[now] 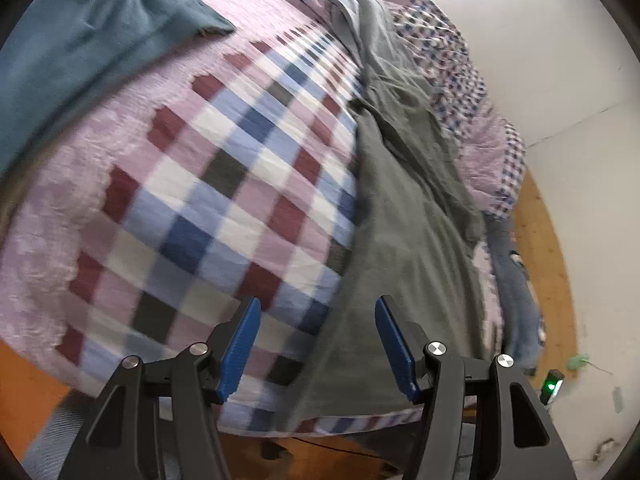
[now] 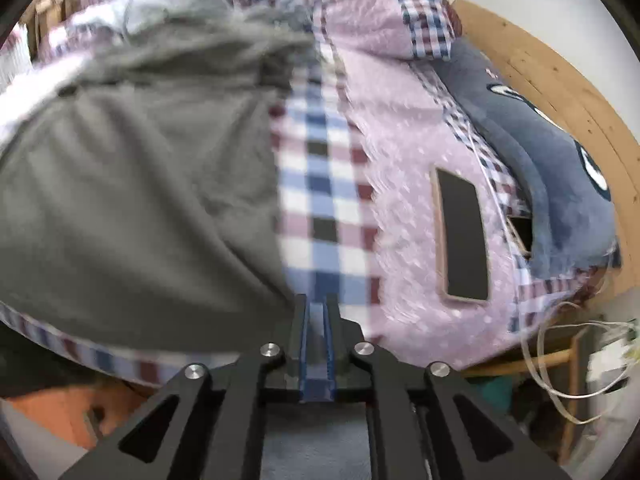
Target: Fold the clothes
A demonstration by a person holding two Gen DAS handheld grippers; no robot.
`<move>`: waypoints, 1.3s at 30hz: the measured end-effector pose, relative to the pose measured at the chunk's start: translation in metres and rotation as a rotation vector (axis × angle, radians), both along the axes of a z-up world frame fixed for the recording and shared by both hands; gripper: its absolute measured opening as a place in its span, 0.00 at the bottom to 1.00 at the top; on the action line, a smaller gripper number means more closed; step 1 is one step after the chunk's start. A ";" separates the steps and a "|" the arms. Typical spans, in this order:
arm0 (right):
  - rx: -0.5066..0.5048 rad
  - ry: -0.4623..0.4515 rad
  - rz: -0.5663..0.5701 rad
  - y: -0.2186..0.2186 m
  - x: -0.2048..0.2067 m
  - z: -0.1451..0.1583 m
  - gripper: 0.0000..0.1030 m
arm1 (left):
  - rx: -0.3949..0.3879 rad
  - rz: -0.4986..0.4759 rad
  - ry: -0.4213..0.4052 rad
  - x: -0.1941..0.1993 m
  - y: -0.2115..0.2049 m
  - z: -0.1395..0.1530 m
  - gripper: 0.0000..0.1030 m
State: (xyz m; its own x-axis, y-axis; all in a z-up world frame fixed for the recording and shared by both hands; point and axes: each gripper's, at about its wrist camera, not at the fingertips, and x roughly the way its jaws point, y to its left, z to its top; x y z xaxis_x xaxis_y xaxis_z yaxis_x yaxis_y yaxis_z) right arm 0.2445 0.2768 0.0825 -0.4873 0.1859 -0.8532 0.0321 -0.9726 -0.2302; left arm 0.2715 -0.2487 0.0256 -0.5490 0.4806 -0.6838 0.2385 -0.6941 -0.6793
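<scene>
Beside grey garment (image 2: 140,200): phone (image 2: 462,236), blue pillow (image 2: 532,152).

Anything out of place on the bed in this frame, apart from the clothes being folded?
Yes: a phone lies face up on the pink part of the checked bedspread, right of the grey garment, where folding could sweep it. A teal garment lies loose at the far left. Nothing looks damaged or spilled.
</scene>
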 end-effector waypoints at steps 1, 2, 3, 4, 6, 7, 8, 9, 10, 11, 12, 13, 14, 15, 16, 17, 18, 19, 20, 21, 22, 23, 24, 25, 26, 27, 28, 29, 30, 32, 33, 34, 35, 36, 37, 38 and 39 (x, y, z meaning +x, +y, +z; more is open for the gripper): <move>-0.047 0.031 0.037 -0.011 0.002 0.004 0.15 | 0.002 -0.015 -0.007 -0.002 0.003 -0.002 0.62; -0.078 0.052 0.073 -0.022 0.003 0.005 0.19 | -0.007 -0.029 -0.016 -0.004 0.006 -0.003 0.62; -0.110 0.069 0.126 -0.038 0.006 0.005 0.26 | -0.018 -0.043 -0.026 -0.005 0.009 -0.004 0.62; -0.142 0.089 0.203 -0.059 0.009 0.003 0.31 | -0.021 -0.051 -0.029 -0.006 0.011 -0.005 0.62; -0.154 0.124 0.347 -0.103 0.016 -0.002 0.41 | -0.013 -0.063 -0.034 -0.006 0.012 -0.006 0.62; -0.145 0.146 0.422 -0.129 0.022 -0.005 0.41 | -0.007 -0.069 -0.039 -0.006 0.013 -0.007 0.62; -0.136 0.168 0.497 -0.154 0.028 -0.009 0.41 | -0.001 -0.075 -0.043 -0.006 0.013 -0.008 0.62; -0.132 0.179 0.556 -0.173 0.032 -0.013 0.41 | 0.005 -0.081 -0.047 -0.006 0.014 -0.009 0.62; -0.119 0.191 0.619 -0.194 0.037 -0.018 0.41 | 0.011 -0.087 -0.052 -0.005 0.015 -0.010 0.62; -0.099 0.203 0.691 -0.217 0.044 -0.024 0.41 | 0.017 -0.096 -0.051 -0.003 0.016 -0.009 0.62; -0.087 0.212 0.749 -0.232 0.048 -0.030 0.41 | 0.026 -0.102 -0.049 0.000 0.017 -0.010 0.62; -0.065 0.218 0.795 -0.245 0.052 -0.036 0.41 | 0.036 -0.108 -0.047 0.004 0.018 -0.010 0.62; -0.043 0.223 0.841 -0.258 0.057 -0.043 0.41 | 0.045 -0.115 -0.045 0.007 0.019 -0.010 0.62; -0.021 0.228 0.886 -0.271 0.061 -0.049 0.41 | 0.040 -0.119 -0.049 0.010 0.020 -0.010 0.62; -0.011 0.229 0.908 -0.277 0.063 -0.053 0.41 | 0.017 -0.124 -0.065 0.012 0.023 -0.011 0.62; -0.002 0.229 0.930 -0.282 0.066 -0.057 0.41 | -0.009 -0.128 -0.083 0.013 0.025 -0.013 0.62; -0.013 0.228 0.934 -0.282 0.066 -0.059 0.41 | -0.036 -0.135 -0.114 0.015 0.029 -0.017 0.62; -0.029 0.230 0.934 -0.282 0.064 -0.059 0.41 | -0.064 -0.143 -0.148 0.016 0.033 -0.022 0.62; -0.045 0.232 0.934 -0.281 0.063 -0.059 0.41 | -0.092 -0.150 -0.181 0.017 0.037 -0.026 0.58; -0.050 0.240 0.933 -0.282 0.062 -0.060 0.42 | -0.109 -0.162 -0.196 0.018 0.041 -0.029 0.48; -0.055 0.248 0.932 -0.283 0.061 -0.060 0.42 | -0.124 -0.174 -0.209 0.019 0.045 -0.032 0.39; -0.062 0.256 0.937 -0.286 0.062 -0.060 0.42 | -0.111 -0.180 -0.204 0.019 0.046 -0.032 0.21; -0.069 0.265 0.943 -0.289 0.063 -0.061 0.42 | -0.066 -0.179 -0.179 0.020 0.044 -0.030 0.16; -0.069 0.280 0.954 -0.292 0.064 -0.060 0.43 | -0.016 -0.177 -0.152 0.020 0.042 -0.028 0.16; -0.062 0.296 0.971 -0.295 0.067 -0.061 0.43 | 0.033 -0.175 -0.125 0.021 0.039 -0.027 0.16; -0.055 0.312 0.988 -0.299 0.070 -0.061 0.44 | 0.088 -0.168 -0.096 0.021 0.035 -0.025 0.16; -0.044 0.317 1.002 -0.302 0.072 -0.063 0.44 | 0.143 -0.160 -0.066 0.022 0.030 -0.023 0.16; -0.032 0.321 1.015 -0.306 0.074 -0.065 0.44 | 0.187 -0.151 -0.043 0.022 0.026 -0.023 0.16; -0.035 0.313 1.025 -0.309 0.074 -0.068 0.44 | 0.222 -0.143 -0.026 0.022 0.022 -0.023 0.16; -0.039 0.295 1.044 -0.314 0.074 -0.073 0.45 | 0.257 -0.135 -0.023 0.021 0.018 -0.025 0.16; -0.038 0.290 1.051 -0.316 0.074 -0.075 0.45 | 0.262 -0.135 -0.029 0.019 0.017 -0.027 0.16; -0.035 0.287 1.057 -0.318 0.074 -0.077 0.45 | 0.266 -0.136 -0.036 0.018 0.017 -0.030 0.16; -0.033 0.283 1.058 -0.321 0.073 -0.079 0.45 | 0.261 -0.139 -0.043 0.016 0.017 -0.031 0.16; -0.037 0.282 1.057 -0.322 0.071 -0.080 0.45 | 0.254 -0.143 -0.050 0.014 0.018 -0.033 0.16; -0.044 0.280 1.054 -0.324 0.069 -0.080 0.45 | 0.248 -0.147 -0.057 0.012 0.018 -0.034 0.16; -0.047 0.281 1.045 -0.326 0.066 -0.080 0.45 | 0.248 -0.150 -0.060 0.011 0.019 -0.035 0.16; -0.049 0.280 1.039 -0.327 0.064 -0.081 0.45 | 0.250 -0.154 -0.064 0.010 0.021 -0.036 0.16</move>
State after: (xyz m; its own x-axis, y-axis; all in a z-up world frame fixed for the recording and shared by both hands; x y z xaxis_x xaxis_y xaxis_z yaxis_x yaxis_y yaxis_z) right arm 0.3081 -0.0503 0.0014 -0.5660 -0.4632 -0.6820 0.8001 -0.5081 -0.3189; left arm 0.2815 -0.2281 -0.0100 -0.4167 0.7123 -0.5648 0.1913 -0.5387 -0.8205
